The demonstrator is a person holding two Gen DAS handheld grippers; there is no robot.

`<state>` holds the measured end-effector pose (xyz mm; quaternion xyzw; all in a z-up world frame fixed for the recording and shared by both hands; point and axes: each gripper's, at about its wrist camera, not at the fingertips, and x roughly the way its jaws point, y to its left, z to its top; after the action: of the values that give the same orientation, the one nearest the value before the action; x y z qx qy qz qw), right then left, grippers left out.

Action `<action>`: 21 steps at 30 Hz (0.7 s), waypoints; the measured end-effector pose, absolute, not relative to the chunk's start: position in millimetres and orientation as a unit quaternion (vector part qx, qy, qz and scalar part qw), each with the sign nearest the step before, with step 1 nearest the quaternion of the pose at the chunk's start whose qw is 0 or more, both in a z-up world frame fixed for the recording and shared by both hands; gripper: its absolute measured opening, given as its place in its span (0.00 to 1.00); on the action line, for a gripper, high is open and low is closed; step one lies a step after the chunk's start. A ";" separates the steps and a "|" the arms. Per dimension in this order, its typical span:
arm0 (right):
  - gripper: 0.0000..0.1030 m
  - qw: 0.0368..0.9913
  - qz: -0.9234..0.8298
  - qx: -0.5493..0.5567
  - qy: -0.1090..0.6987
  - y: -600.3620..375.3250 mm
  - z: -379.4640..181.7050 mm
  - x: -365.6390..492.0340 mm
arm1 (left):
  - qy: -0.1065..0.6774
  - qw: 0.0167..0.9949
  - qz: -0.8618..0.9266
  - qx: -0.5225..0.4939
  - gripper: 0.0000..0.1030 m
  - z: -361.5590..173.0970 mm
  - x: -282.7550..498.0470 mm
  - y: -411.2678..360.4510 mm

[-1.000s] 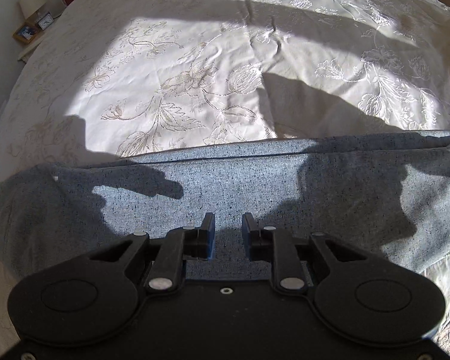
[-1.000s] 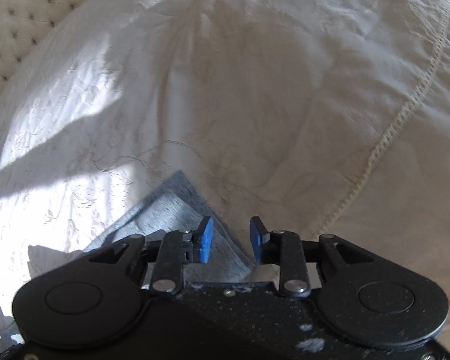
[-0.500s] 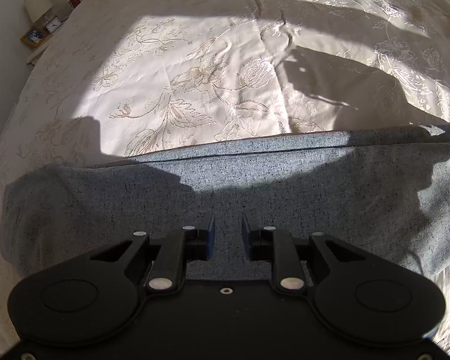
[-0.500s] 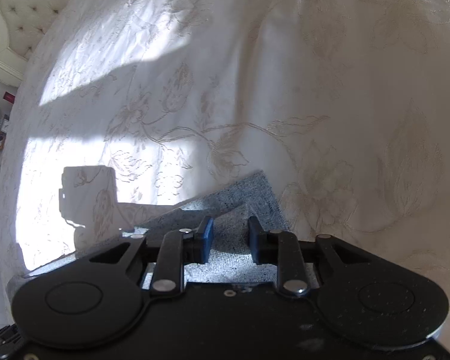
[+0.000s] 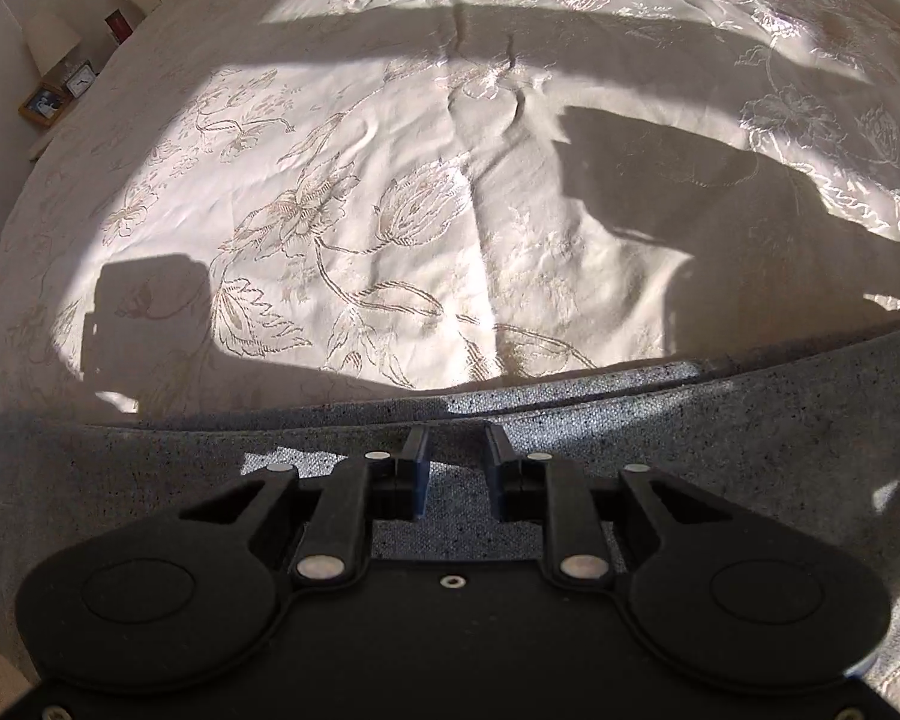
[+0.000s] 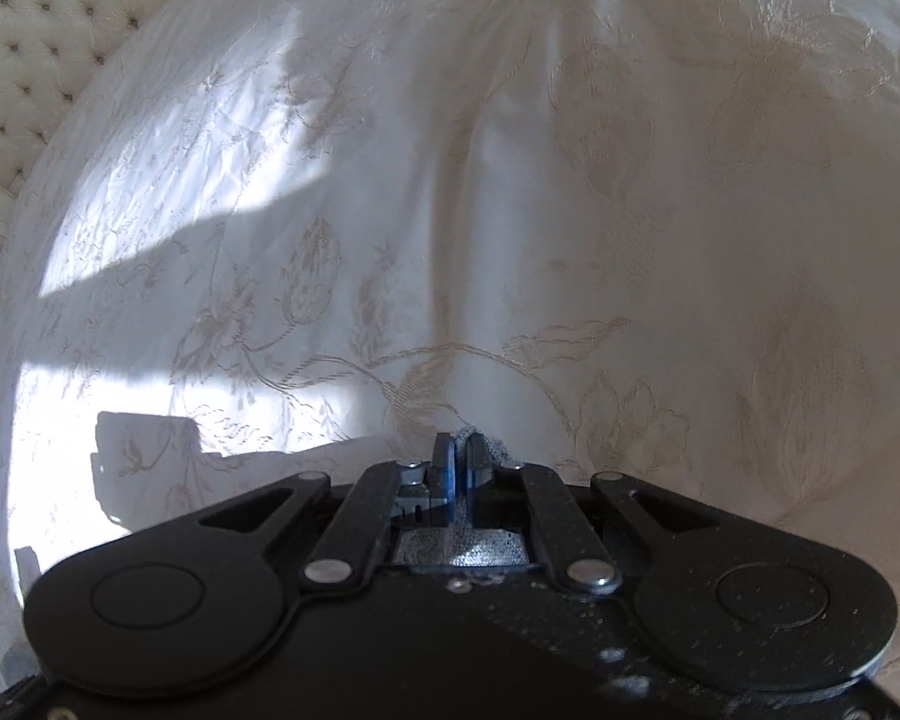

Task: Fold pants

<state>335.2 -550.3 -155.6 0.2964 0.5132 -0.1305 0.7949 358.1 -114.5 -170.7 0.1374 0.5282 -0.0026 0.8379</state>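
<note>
The grey-blue pants (image 5: 720, 456) lie flat across the near part of the bed in the left wrist view, stretching from left to right. My left gripper (image 5: 456, 468) is open and hovers just over the pants near their far edge, with fabric showing between the fingers. My right gripper (image 6: 461, 456) is shut on a bunched bit of the pants fabric (image 6: 485, 441), which sticks out past the fingertips; more fabric (image 6: 462, 549) shows behind the jaws. The rest of the pants is hidden in the right wrist view.
The bed is covered by a cream bedspread (image 5: 390, 210) with embroidered flowers, part sunlit, part in shadow. A nightstand (image 5: 54, 99) with a lamp, clock and picture frame stands at the far left. A tufted headboard (image 6: 48, 18) is at the upper left.
My right gripper closed on the corner of the pants and now holds it bunched. My left gripper slid forward to the pants' far edge and stays open.
</note>
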 end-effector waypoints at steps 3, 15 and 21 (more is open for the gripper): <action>0.09 0.796 -0.140 0.275 0.521 -544.3 -170.0 339.2 | 0.534 0.831 -0.003 0.153 0.28 -188.7 365.9 -117.9; 0.24 0.857 -0.121 0.195 0.461 -488.0 -106.7 287.0 | 0.472 0.864 -0.028 0.176 0.31 -121.0 325.1 -74.5; 0.25 0.852 -0.048 0.187 0.487 -408.1 -100.7 244.2 | 0.493 0.843 0.046 0.208 0.32 -118.6 295.5 39.9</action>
<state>244.2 -408.1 -100.7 0.1870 0.4867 -0.0478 0.8520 295.5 39.9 -118.6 0.2078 0.4933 0.0461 0.8434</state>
